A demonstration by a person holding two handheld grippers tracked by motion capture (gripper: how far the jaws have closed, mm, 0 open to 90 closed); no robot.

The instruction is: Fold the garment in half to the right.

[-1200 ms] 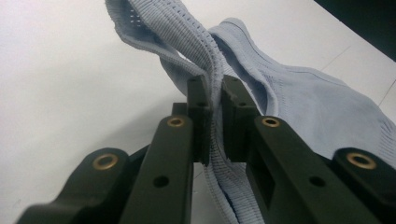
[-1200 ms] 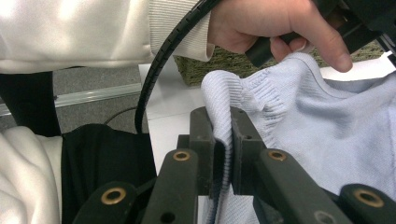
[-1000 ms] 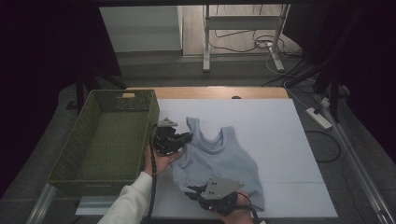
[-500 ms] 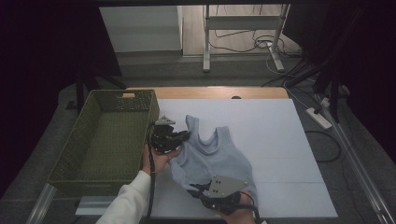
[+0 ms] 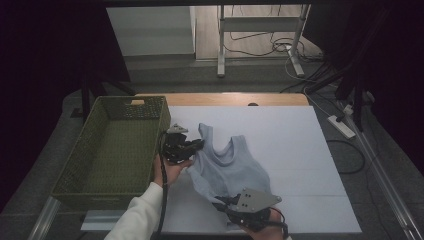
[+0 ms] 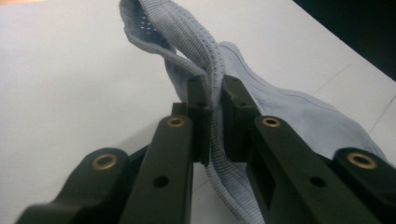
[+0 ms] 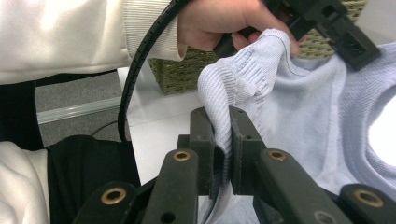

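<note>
High view: a pale blue tank top [image 5: 227,170] lies on the white surface [image 5: 300,150], just right of the green woven basket [image 5: 115,145]. The left claw [image 5: 192,146] is clenched on the ribbed edge by the top's left armhole; the right claw [image 5: 222,202] is clenched on its near hem, fabric bunched between the pads. Left gripper view and right gripper view both show cloth [image 6: 212,93] [image 7: 224,116] pinched in a narrow fold. My worry: each grip holds only a thin edge, so pulling the hands apart could drag the knit out of one claw, and the loose side would sag or catch on the basket rim.
</note>
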